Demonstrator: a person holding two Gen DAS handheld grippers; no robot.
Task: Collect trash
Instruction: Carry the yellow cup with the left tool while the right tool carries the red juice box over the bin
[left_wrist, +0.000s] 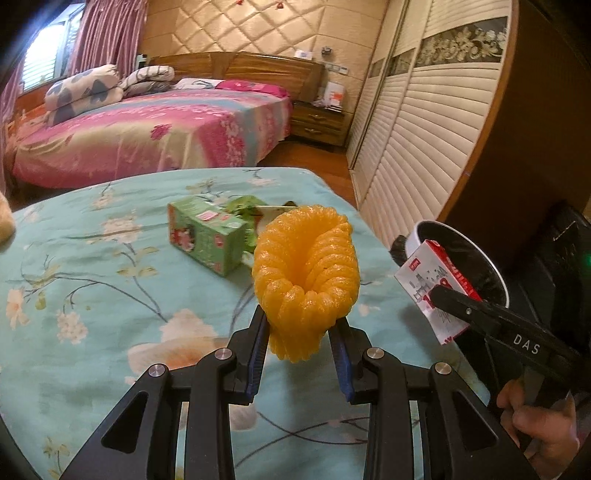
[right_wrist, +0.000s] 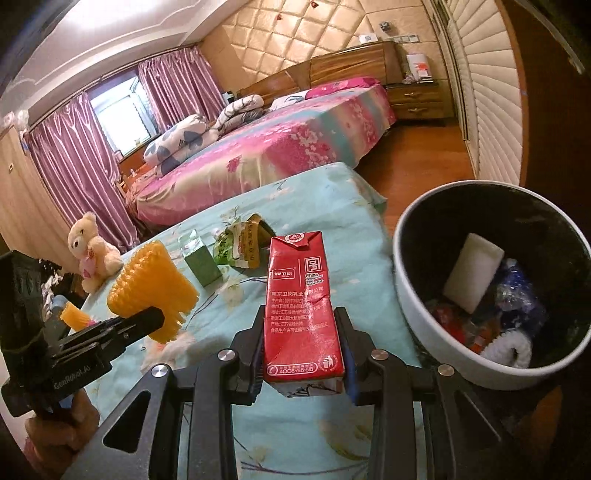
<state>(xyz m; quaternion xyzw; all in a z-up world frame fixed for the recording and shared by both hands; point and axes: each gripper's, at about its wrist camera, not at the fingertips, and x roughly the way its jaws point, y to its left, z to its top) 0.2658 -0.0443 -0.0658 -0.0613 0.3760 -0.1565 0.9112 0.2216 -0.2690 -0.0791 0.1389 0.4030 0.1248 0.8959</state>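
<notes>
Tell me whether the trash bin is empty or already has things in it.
Not empty. The right wrist view looks into the trash bin: a white block, blue plastic and other scraps lie at its bottom.

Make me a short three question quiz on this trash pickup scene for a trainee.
1. True or false: the left gripper is shut on the yellow ribbed foam sleeve.
2. What does the right gripper hold: A green carton, B red milk carton, C teddy bear?
3. Which box still lies on the turquoise floral cloth?

Key: 1 true. 2 B. 3 The green box, beside a green wrapper.
</notes>
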